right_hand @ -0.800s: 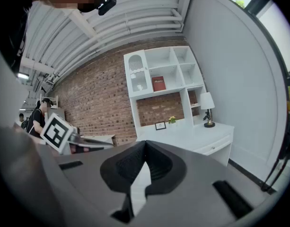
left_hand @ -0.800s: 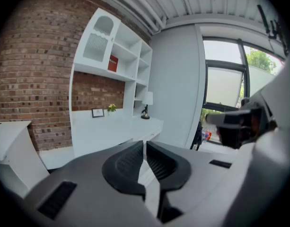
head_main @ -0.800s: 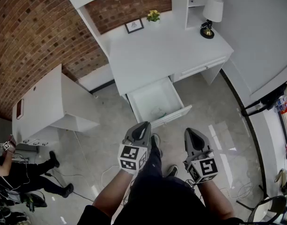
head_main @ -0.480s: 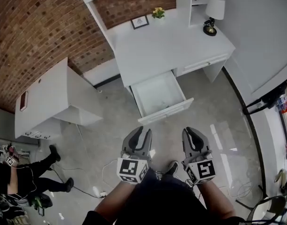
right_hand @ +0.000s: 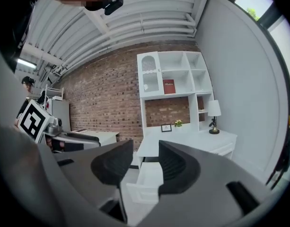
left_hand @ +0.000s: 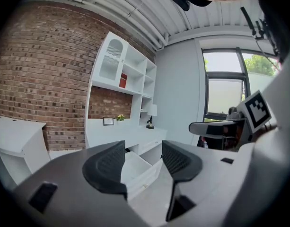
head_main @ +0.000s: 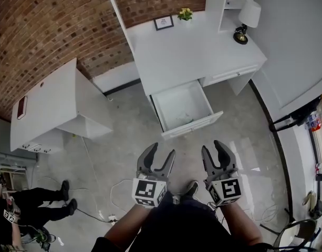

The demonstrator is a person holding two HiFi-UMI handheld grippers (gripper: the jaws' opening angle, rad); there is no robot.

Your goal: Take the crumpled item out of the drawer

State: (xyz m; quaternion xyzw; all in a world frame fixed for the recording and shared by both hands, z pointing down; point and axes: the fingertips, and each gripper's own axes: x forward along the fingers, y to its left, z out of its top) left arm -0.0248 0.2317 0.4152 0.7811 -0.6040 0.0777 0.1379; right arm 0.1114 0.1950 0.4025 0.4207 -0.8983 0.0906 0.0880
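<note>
The white desk (head_main: pixel 187 51) has one drawer (head_main: pixel 174 96) pulled open over the grey floor. On the drawer's pale bottom I make out only a faint small thing near the front wall, too small to name. Both grippers hang well short of the drawer, above the floor and the person's legs. My left gripper (head_main: pixel 162 151) is open with nothing between its jaws, and my right gripper (head_main: pixel 213 148) is open and empty too. The left gripper (left_hand: pixel 144 162) frames the drawer (left_hand: pixel 137 167) in its own view. The right gripper (right_hand: pixel 145 167) likewise frames the drawer (right_hand: pixel 147 181).
A white side cabinet (head_main: pixel 50 109) stands left of the desk by the brick wall. A lamp (head_main: pixel 248 17), a picture frame (head_main: pixel 164 22) and yellow flowers (head_main: pixel 185 13) sit on the desk. Cables (head_main: pixel 97 193) trail on the floor. Another person's legs (head_main: pixel 40 206) lie at lower left.
Both grippers' jaws have spread from nearly together to wide apart. The head view has shifted, so the desk and drawer now sit higher and further right in the picture.
</note>
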